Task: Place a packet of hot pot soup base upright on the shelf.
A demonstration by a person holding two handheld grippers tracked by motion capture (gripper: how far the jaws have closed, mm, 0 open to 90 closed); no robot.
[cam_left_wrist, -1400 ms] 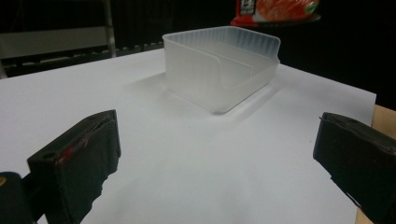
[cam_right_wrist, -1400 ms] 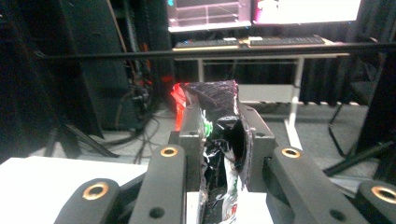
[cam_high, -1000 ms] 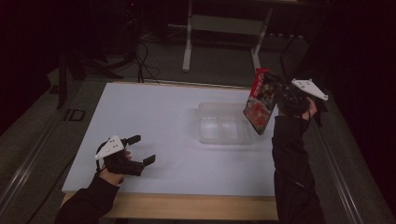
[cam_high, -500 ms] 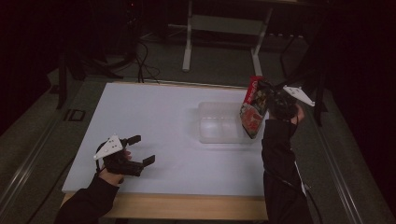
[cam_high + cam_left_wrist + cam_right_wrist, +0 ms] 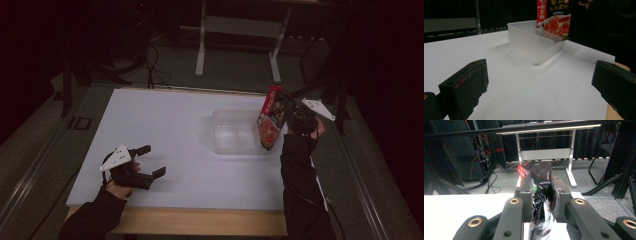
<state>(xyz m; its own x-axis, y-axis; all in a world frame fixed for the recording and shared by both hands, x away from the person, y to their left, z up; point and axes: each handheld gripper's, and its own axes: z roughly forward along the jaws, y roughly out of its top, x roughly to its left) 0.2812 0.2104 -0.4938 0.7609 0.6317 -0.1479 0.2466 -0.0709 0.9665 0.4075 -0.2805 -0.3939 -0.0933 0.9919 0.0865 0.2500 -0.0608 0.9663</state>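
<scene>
A red food pouch (image 5: 270, 122) with a printed dish hangs upright over the right end of a clear plastic bin (image 5: 235, 132), its lower edge near the bin's rim. My right gripper (image 5: 286, 111) is shut on the pouch's upper part; in the right gripper view the crinkled pouch (image 5: 541, 192) is pinched between both jaws. The left gripper view shows the pouch (image 5: 554, 18) behind the bin (image 5: 534, 46), which has an inner divider. My left gripper (image 5: 150, 161) rests open on the white table near the front left, nothing between its jaws.
The white table top (image 5: 175, 125) has a wooden front edge (image 5: 200, 222). Beyond the table stands a metal-framed desk (image 5: 240, 30), with cables on the floor (image 5: 150, 60). Dark frame legs (image 5: 345, 95) rise to the right of the table.
My right gripper has carried the pouch leftward and lower, from beside the table's right edge to over the bin's right end. The left gripper has stayed put.
</scene>
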